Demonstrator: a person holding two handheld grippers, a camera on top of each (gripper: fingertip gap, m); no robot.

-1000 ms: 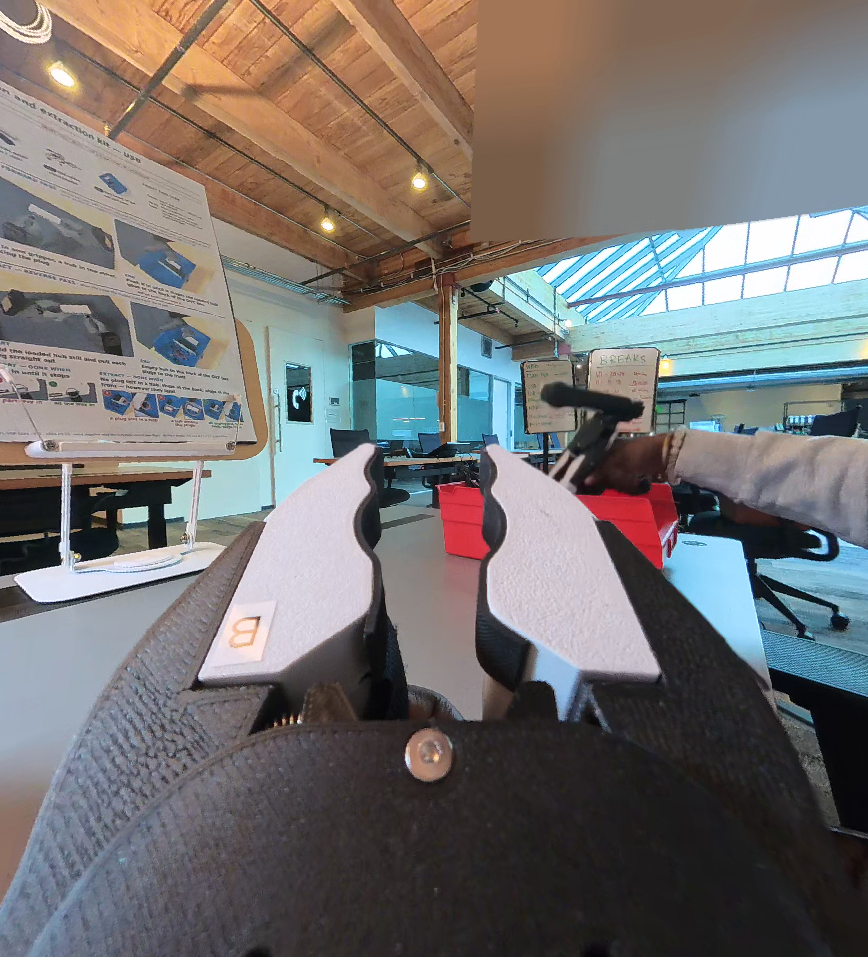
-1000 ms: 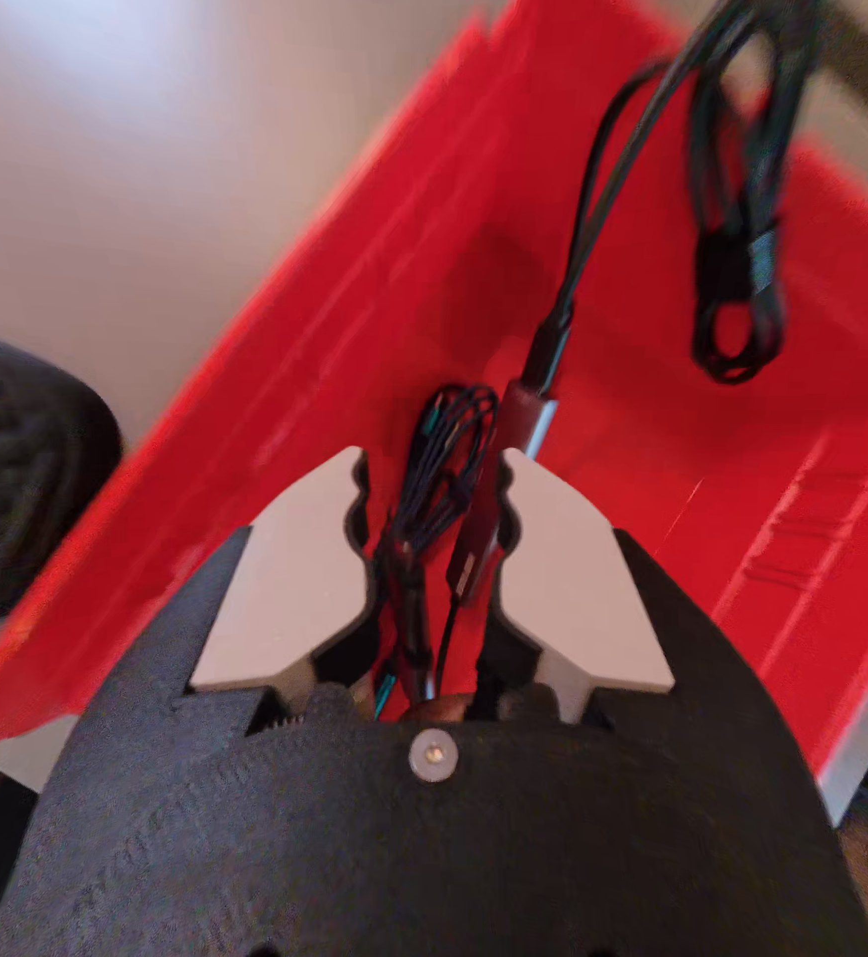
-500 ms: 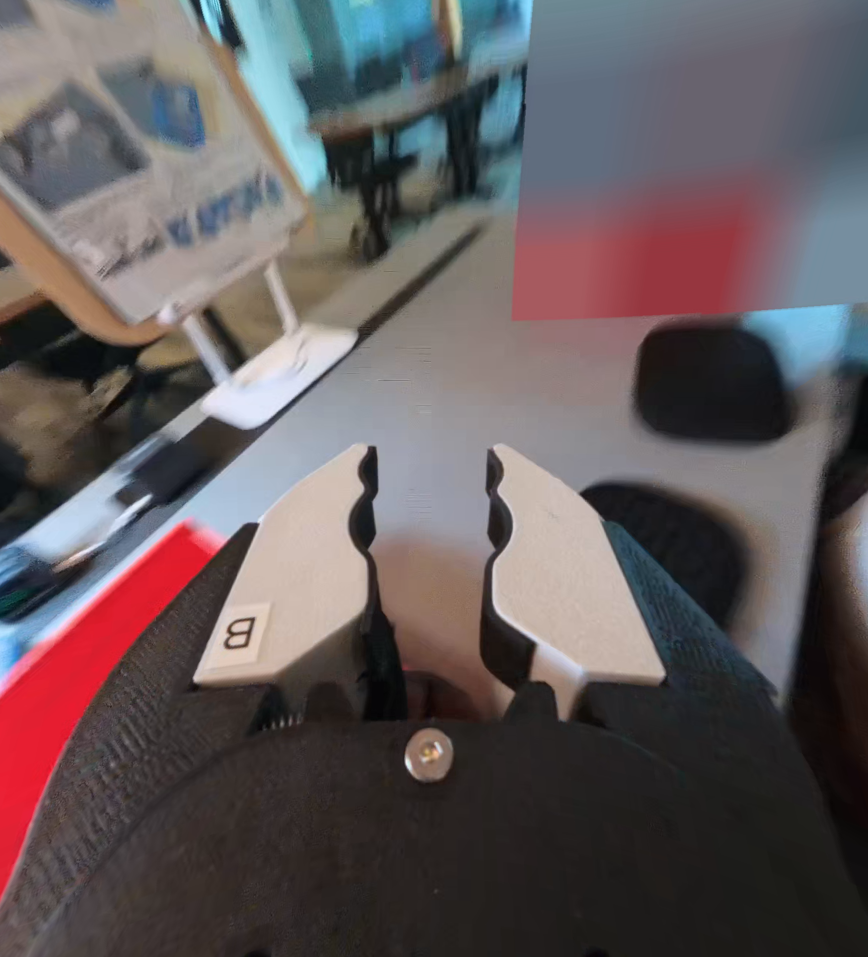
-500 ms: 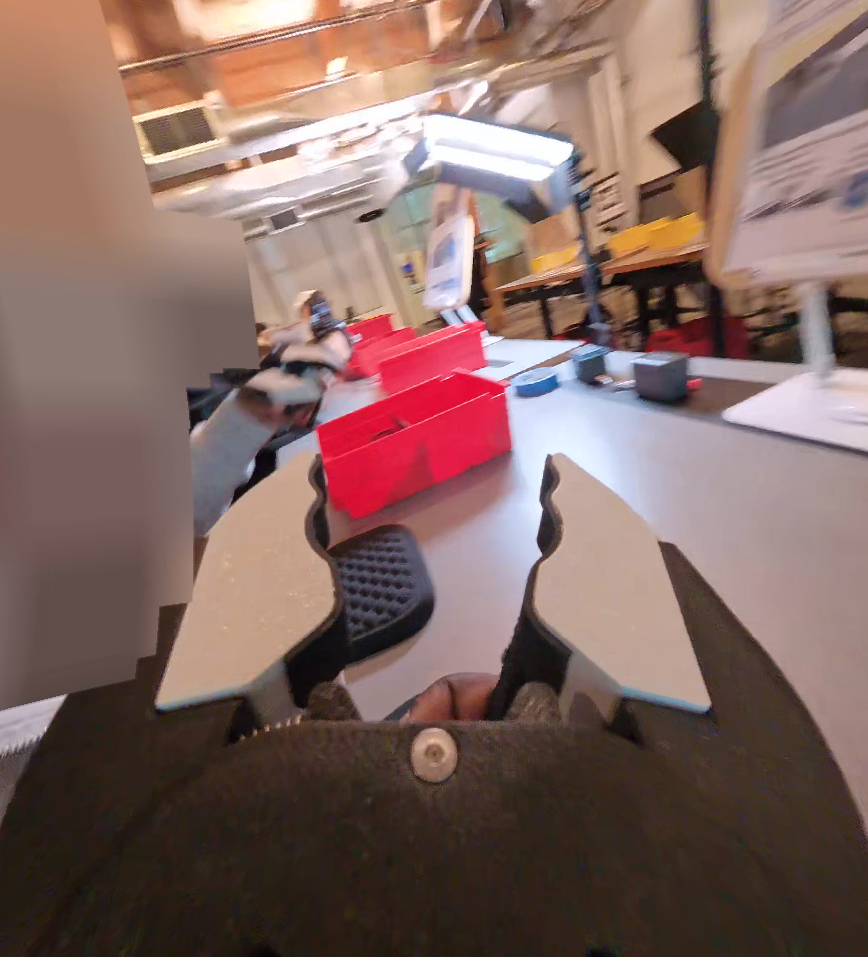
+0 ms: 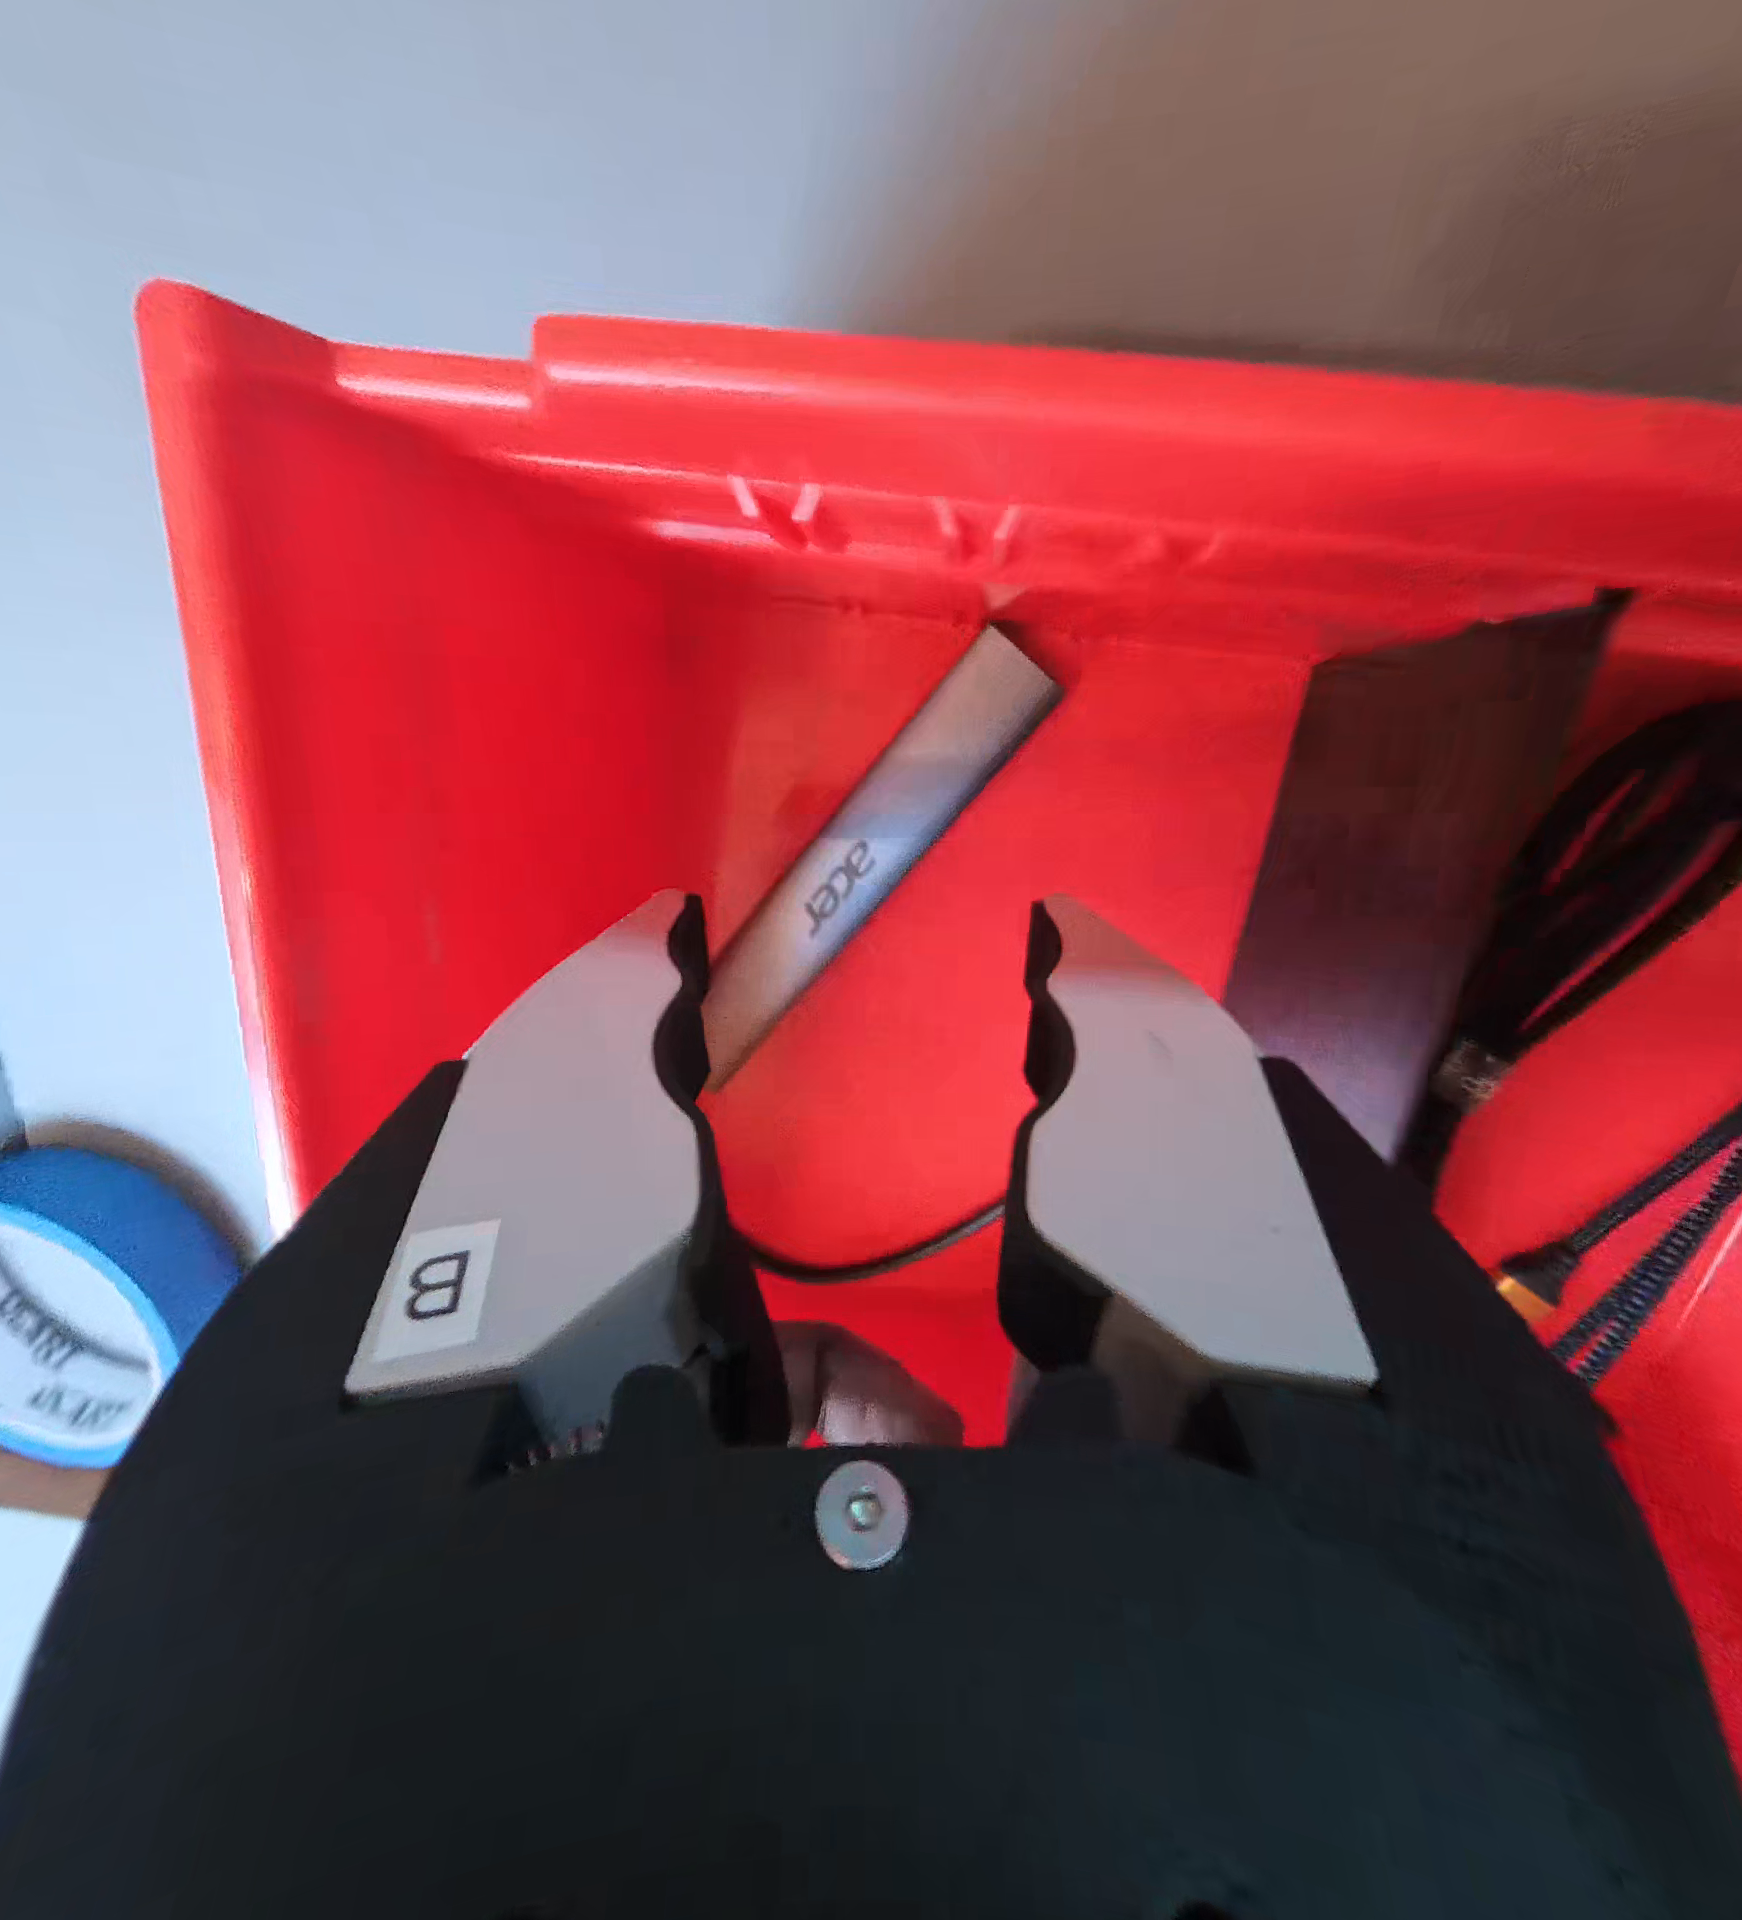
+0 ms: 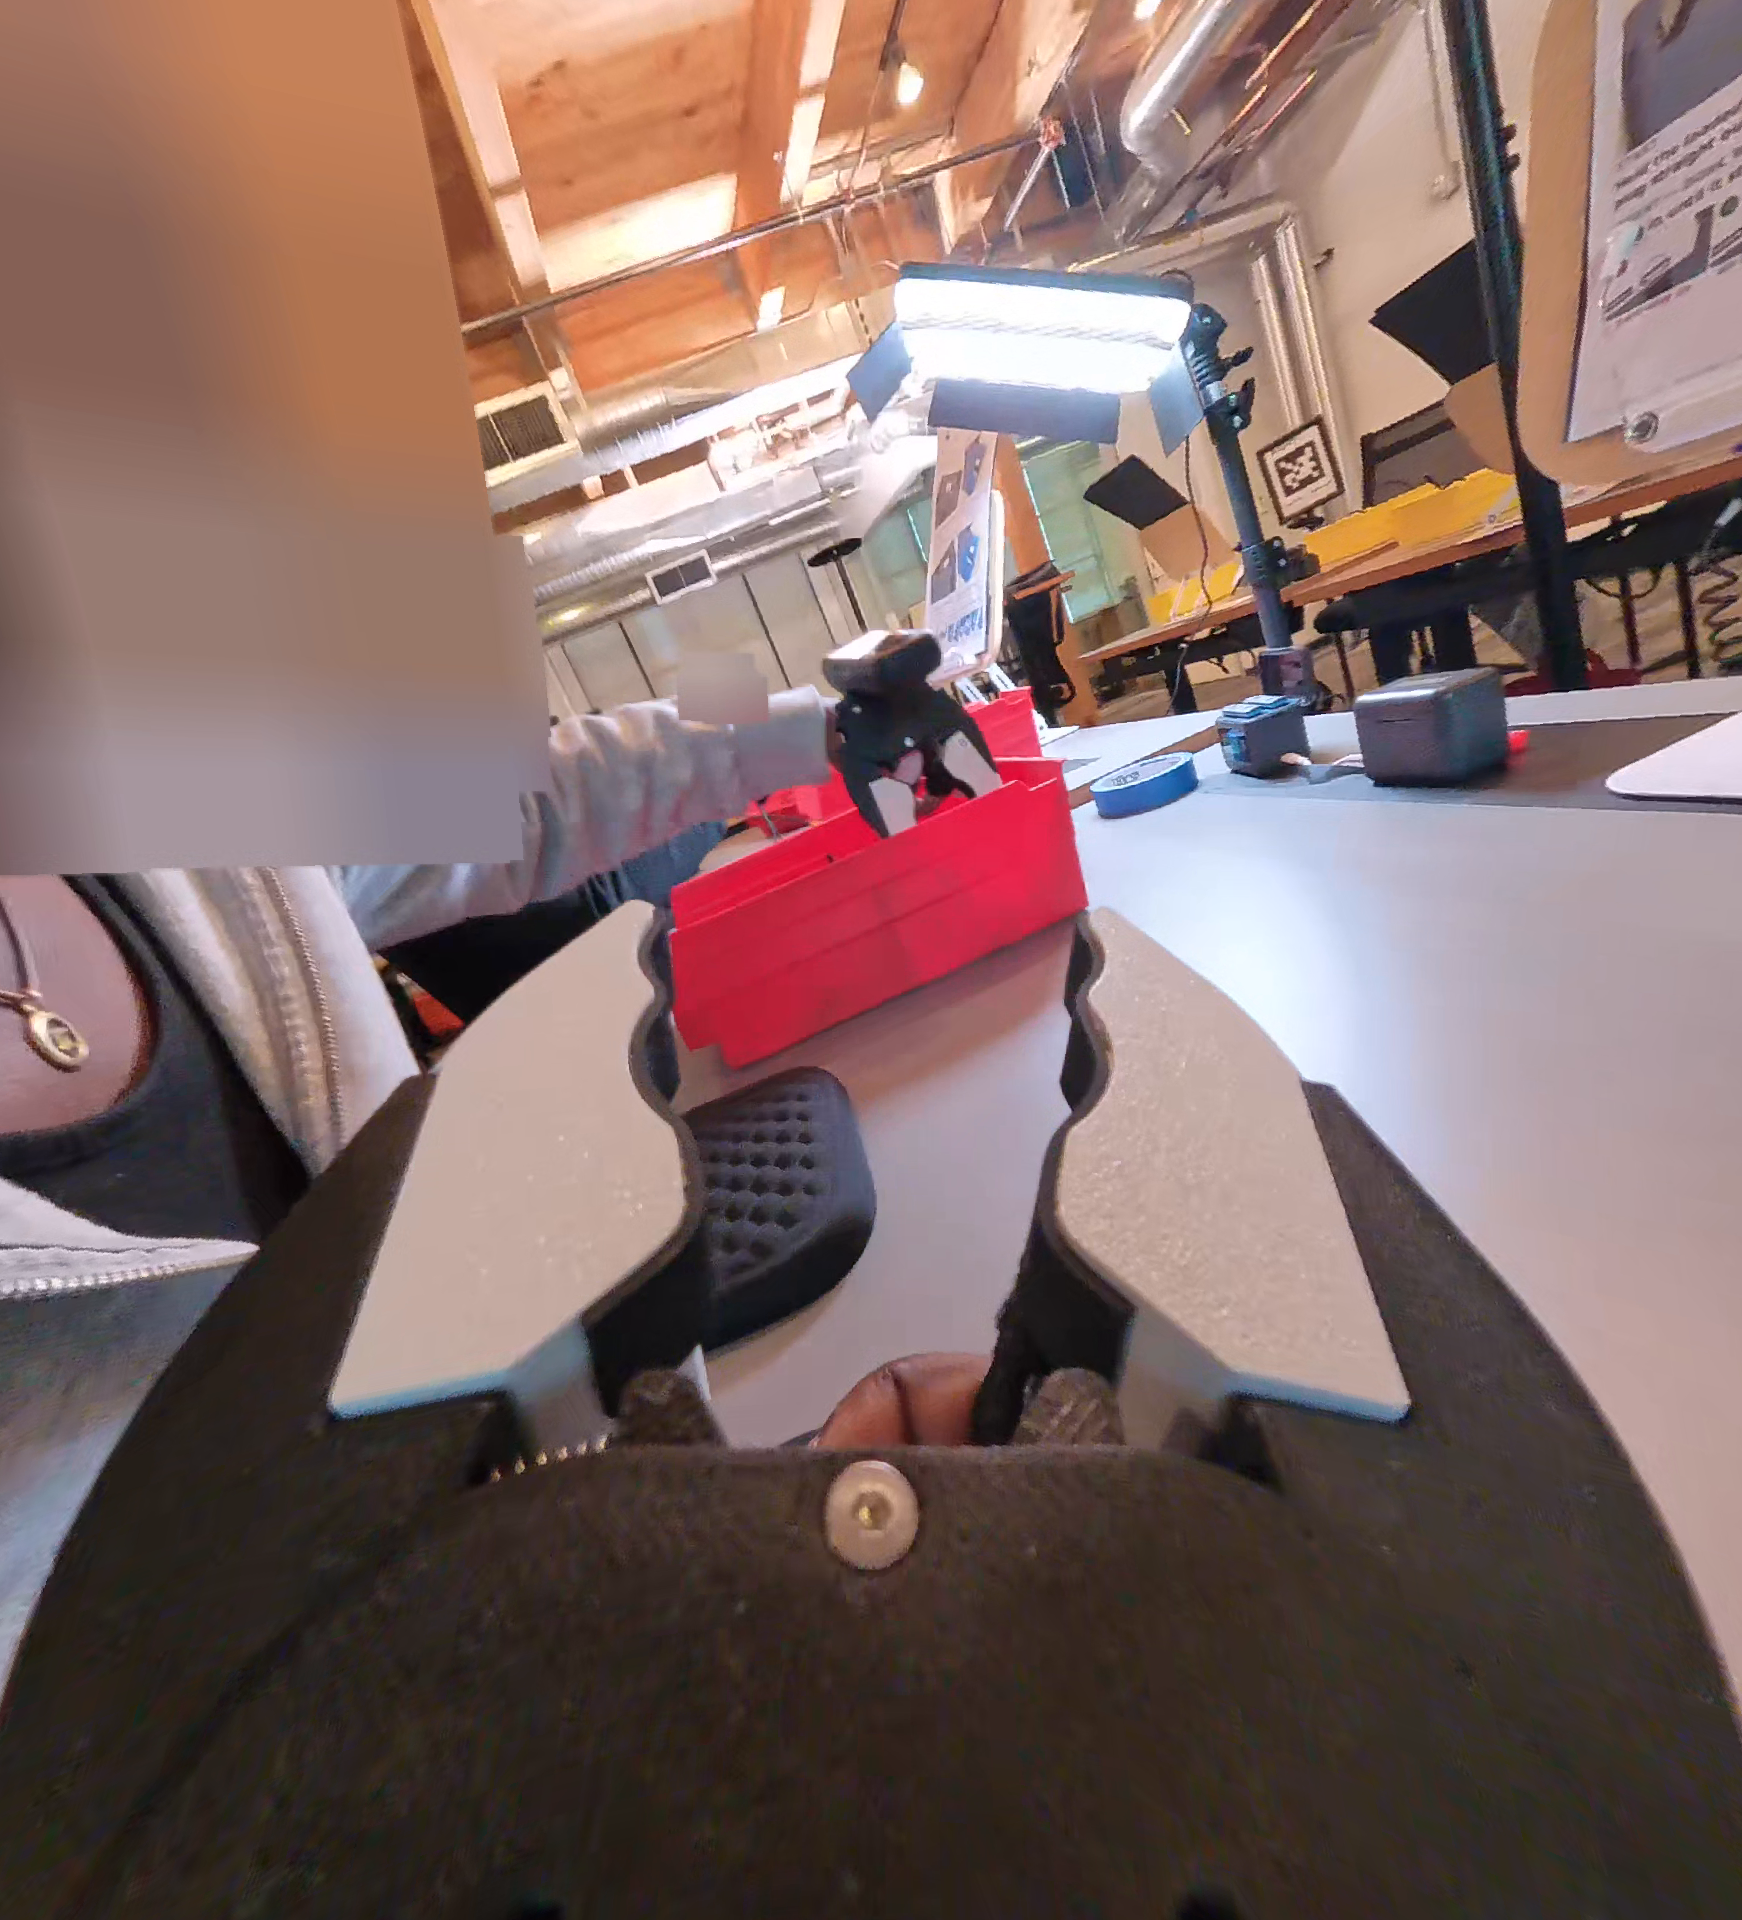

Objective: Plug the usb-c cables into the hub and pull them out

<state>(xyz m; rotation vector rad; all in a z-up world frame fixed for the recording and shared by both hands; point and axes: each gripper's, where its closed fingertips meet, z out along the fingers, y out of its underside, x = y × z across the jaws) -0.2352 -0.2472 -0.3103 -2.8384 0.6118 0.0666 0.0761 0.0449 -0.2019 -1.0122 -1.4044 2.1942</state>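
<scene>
In the left wrist view my left gripper (image 5: pixel 862 935) is open and empty, pointing down into a red bin (image 5: pixel 451 644). A slim grey hub (image 5: pixel 882 862) lies slanted on the bin floor, just ahead of the left finger, its thin cable (image 5: pixel 877 1262) curving between the fingers. A darker grey hub (image 5: pixel 1407 873) lies to the right, beside coiled black cables (image 5: pixel 1636 914) with plugs. In the right wrist view my right gripper (image 6: pixel 867 956) is open and empty, low over the grey table (image 6: pixel 1469 1039), facing the left gripper (image 6: pixel 924 774) over the red bin (image 6: pixel 877 925).
A blue tape roll (image 5: pixel 36 1299) lies left of the bin, also in the right wrist view (image 6: pixel 1142 781). A black perforated pad (image 6: pixel 773 1195) lies on the table near the right gripper. Small grey boxes (image 6: pixel 1428 722) and a white stand base (image 6: pixel 1740 753) sit farther back. A person's torso is at the left. The gap from one gripper's tips to the other's is roughly 45 centimetres.
My left gripper swung from facing the room down into the red bin and opened wider. My right gripper left the other bin's cables, came up empty and now rests level over the table.
</scene>
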